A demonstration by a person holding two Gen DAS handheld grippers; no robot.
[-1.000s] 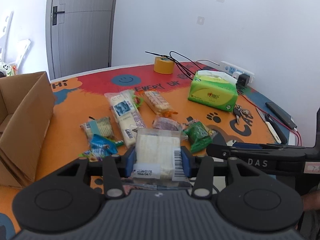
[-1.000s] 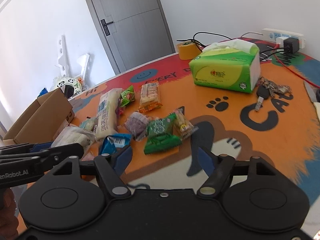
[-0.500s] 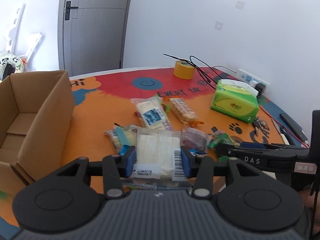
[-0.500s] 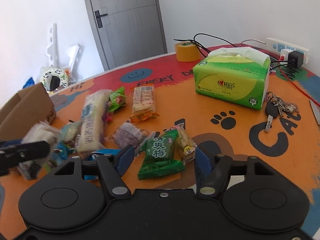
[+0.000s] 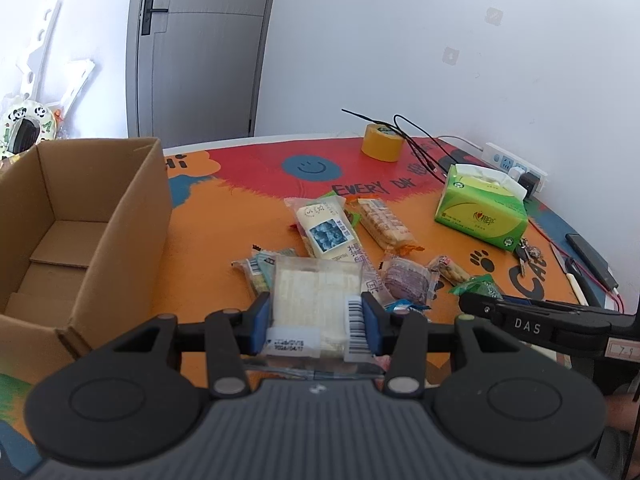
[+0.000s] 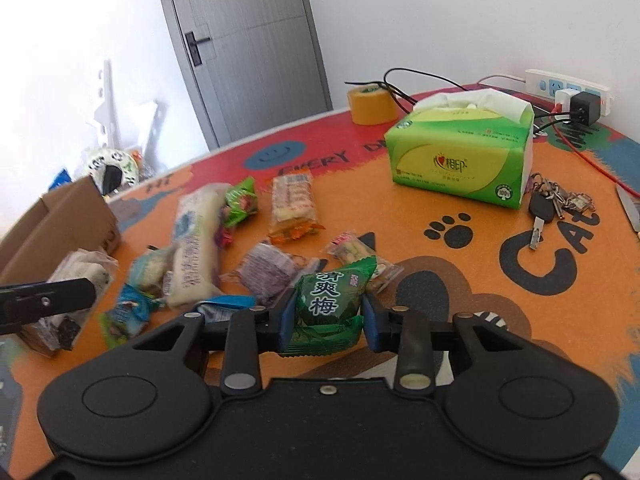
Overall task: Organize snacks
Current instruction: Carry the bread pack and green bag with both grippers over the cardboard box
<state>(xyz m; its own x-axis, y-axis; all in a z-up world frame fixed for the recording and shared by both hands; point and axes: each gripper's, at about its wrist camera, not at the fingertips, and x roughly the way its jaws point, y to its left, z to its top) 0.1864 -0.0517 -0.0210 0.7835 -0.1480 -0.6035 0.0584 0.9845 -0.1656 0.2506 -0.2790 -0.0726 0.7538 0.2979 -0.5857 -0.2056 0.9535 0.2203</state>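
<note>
Between the closing right claw [image 6: 326, 316] pads, a puffy green plum-candy packet [image 6: 330, 304] with white characters.

"DAS" on right gripper [image 5: 476, 307]; "EVERY" on table mat [image 5: 224, 264]; "爽梅" on green packet [image 6: 330, 300].

orange cartoon-print table [image 6: 460, 280] bears scattered snack packets [image 6: 196, 248] (cardboard box [image 5: 80, 216] beside them).

Two close wrist views angled down along the fingers, sharing the snack pile [image 5: 360, 248] mid-table [image 6: 460, 280].
</note>
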